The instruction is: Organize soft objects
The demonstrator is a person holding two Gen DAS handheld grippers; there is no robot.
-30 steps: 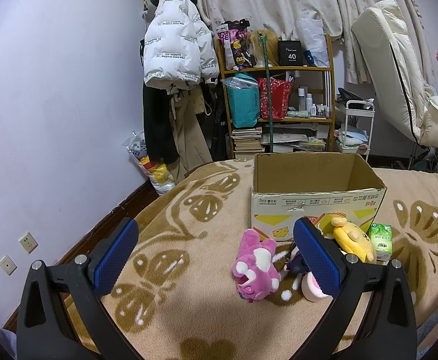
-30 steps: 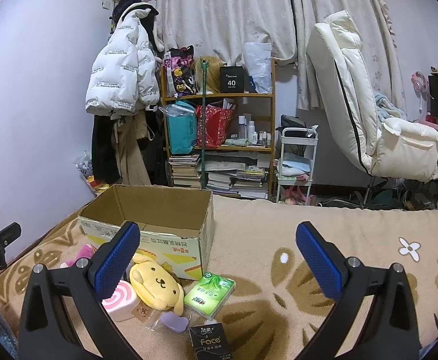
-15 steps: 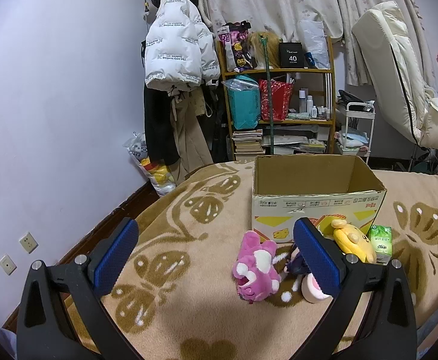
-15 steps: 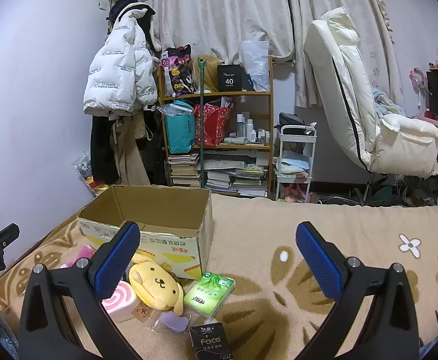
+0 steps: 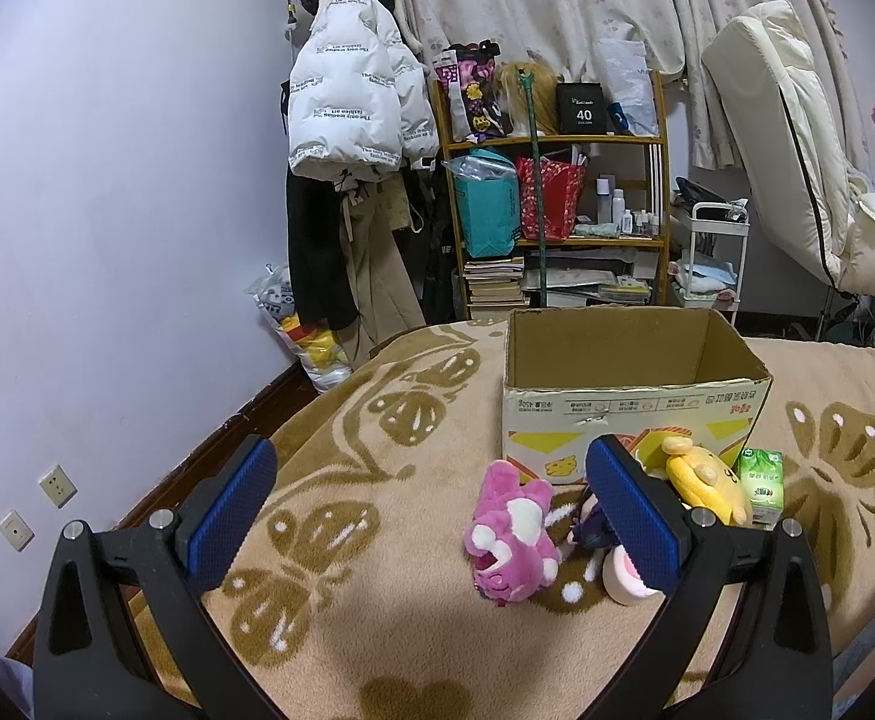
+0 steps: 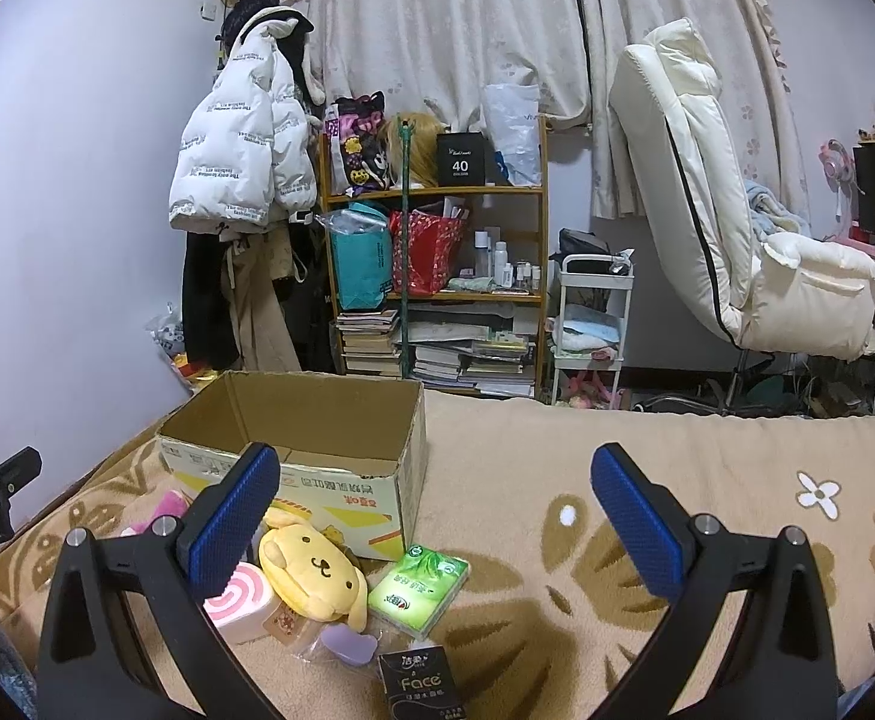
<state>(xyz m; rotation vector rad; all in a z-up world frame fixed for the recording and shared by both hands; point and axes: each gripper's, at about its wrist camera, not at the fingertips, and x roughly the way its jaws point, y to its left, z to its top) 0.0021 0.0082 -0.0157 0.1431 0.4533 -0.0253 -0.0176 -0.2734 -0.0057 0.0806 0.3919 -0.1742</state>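
Observation:
An open cardboard box (image 5: pixel 635 402) stands on the beige patterned blanket; it also shows in the right wrist view (image 6: pixel 317 456). In front of it lie a pink plush (image 5: pixel 512 534), a yellow dog plush (image 6: pixel 311 567), a pink swirl roll toy (image 6: pixel 239 606), a small dark plush (image 5: pixel 593 531), a green tissue pack (image 6: pixel 419 588), a black Face pack (image 6: pixel 419 687) and a small purple piece (image 6: pixel 347 642). My left gripper (image 5: pixel 431 516) is open and empty, held above the blanket near the pink plush. My right gripper (image 6: pixel 434 519) is open and empty above the tissue pack.
A cluttered shelf (image 6: pixel 437 276), hanging coats (image 5: pixel 353 108) and a white cart (image 6: pixel 590 324) stand behind the bed. A cream recliner (image 6: pixel 731 228) is at the right. The wall (image 5: pixel 77 240) runs along the blanket's left edge.
Both views have shifted very slightly; the grippers stay open and the objects have not moved.

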